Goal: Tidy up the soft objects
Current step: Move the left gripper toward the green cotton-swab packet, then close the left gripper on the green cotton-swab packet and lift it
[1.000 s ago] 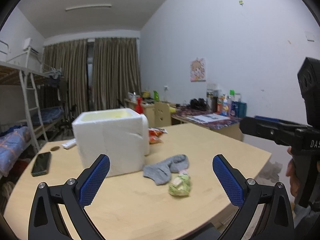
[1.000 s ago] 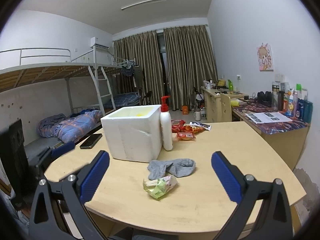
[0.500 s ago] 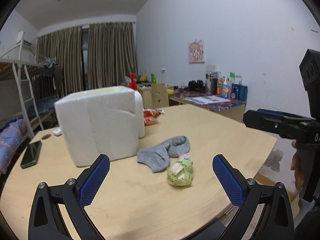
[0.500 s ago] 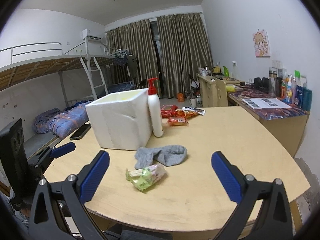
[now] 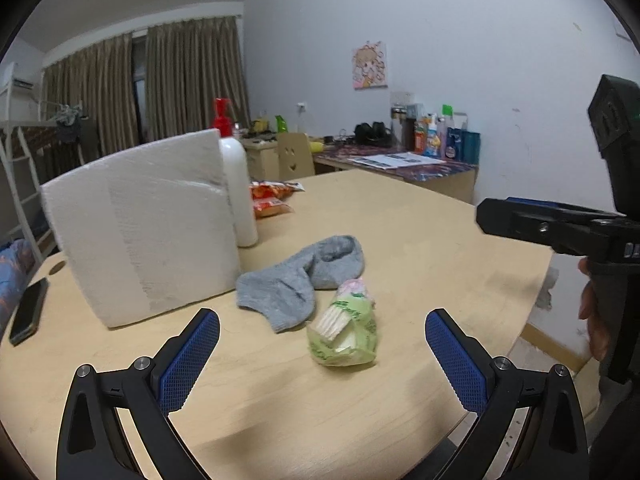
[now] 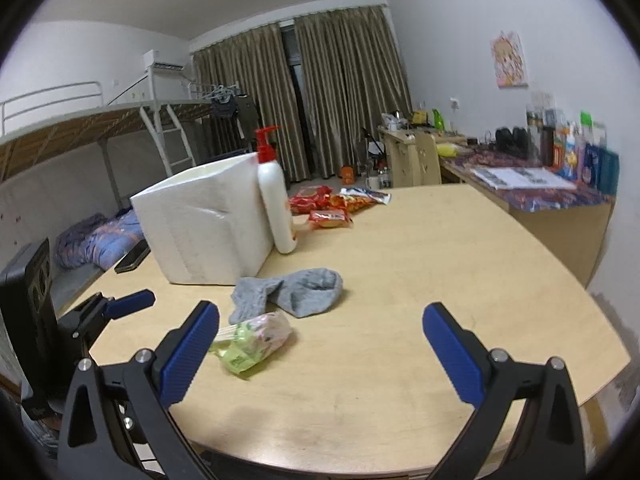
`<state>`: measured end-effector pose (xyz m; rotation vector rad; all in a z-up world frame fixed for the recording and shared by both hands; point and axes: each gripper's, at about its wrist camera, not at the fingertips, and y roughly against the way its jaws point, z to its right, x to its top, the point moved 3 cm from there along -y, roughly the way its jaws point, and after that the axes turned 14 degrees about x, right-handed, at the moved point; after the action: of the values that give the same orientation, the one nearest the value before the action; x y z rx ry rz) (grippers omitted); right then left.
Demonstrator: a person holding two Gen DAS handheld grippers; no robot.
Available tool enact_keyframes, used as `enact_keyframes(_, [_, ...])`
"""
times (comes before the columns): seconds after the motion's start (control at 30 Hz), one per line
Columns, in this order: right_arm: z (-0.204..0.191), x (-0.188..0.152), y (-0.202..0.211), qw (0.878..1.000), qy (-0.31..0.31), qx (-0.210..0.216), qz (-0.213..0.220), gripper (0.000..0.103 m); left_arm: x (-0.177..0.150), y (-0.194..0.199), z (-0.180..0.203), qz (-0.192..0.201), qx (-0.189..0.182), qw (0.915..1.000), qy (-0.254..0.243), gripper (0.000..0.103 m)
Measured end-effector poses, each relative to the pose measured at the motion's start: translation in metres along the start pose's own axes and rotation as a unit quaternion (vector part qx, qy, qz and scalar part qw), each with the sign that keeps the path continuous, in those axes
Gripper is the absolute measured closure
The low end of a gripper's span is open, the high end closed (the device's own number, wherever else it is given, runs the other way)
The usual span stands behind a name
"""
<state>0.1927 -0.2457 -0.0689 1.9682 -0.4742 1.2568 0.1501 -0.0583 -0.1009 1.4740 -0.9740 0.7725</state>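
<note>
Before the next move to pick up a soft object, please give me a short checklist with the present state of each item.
1. Left tongs open: ok.
2. Right tongs open: ok.
3. Green packet lies between the left tongs' fingers, free on top: ok.
4. Grey sock reachable, nothing on top of it: ok.
5. Foam box open at the top: ok.
6. Room inside the box: cannot tell.

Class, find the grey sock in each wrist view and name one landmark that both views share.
Left wrist: grey sock lies centre, beyond the green packet, right of the foam box.
Right wrist: grey sock lies left of centre, in front of the foam box.
Shared landmark: the white pump bottle beside the box.
</note>
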Motion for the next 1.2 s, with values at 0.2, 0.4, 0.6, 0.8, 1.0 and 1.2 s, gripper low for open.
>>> enact_keyframes(0.2, [0.009,-0.004,-0.007,1.000,-0.007,0.001,-0.012,0.000,0.003,-0.022,0.004,-0.019,-0.027,0.9989,-0.033,0.000])
enact_keyframes(0.4, [0.016,-0.005,-0.010,1.000,-0.012,0.004,-0.014,0.000,0.000,-0.038,0.008,-0.061,-0.075,0.9952,-0.015,0.000])
enact_keyframes(0.6, [0.021,-0.006,-0.018,1.000,-0.017,0.008,-0.022,0.000,-0.004,-0.050,0.016,-0.096,-0.092,0.9908,-0.028,0.011])
enact_keyframes(0.8, [0.022,-0.005,-0.022,0.999,-0.017,0.014,-0.030,0.000,-0.006,-0.054,0.016,-0.104,-0.095,0.9896,-0.029,0.016])
enact_keyframes(1.0, [0.023,-0.006,-0.025,0.999,-0.018,0.015,-0.035,0.000,-0.010,-0.069,0.017,-0.149,-0.105,0.9828,-0.026,0.035])
enact_keyframes(1.2, [0.024,-0.007,-0.027,0.999,-0.019,0.017,-0.038,0.000,-0.011,-0.065,0.020,-0.141,-0.096,0.9846,-0.037,0.051])
